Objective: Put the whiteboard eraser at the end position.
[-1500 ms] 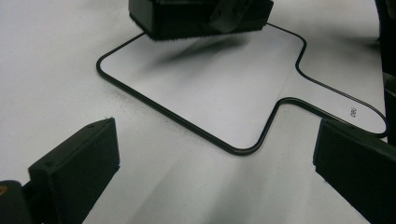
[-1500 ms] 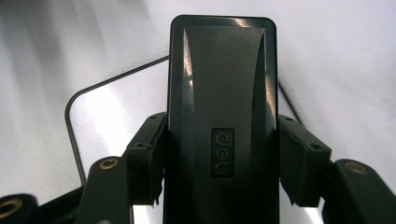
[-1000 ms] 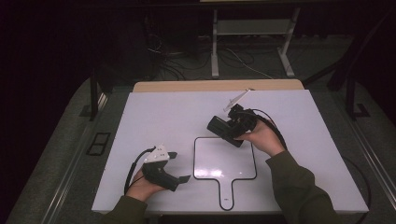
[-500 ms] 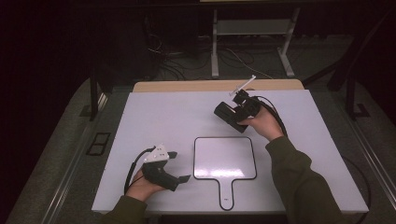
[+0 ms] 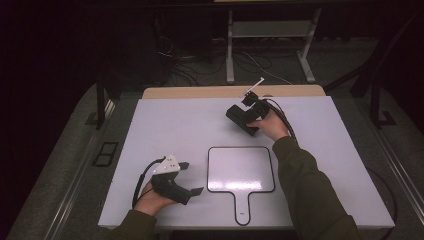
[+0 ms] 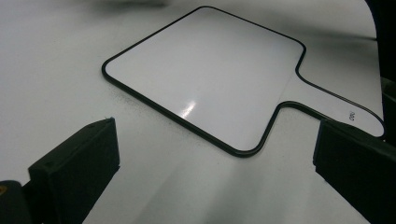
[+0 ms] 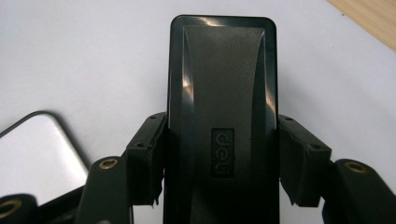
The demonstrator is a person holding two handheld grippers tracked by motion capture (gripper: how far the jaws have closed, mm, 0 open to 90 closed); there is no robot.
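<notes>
A white table (image 5: 165, 125) carries a black-edged paddle-shaped whiteboard (image 5: 241, 170) lying flat near its front edge.

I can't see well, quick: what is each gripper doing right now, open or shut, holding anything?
Left gripper: open, holding nothing, jaws wide apart near the whiteboard paddle.
Right gripper: shut on the black eraser.

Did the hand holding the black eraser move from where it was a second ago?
Yes. The right gripper, shut on the black eraser, has moved away from the small whiteboard toward the table's far wooden edge.
</notes>
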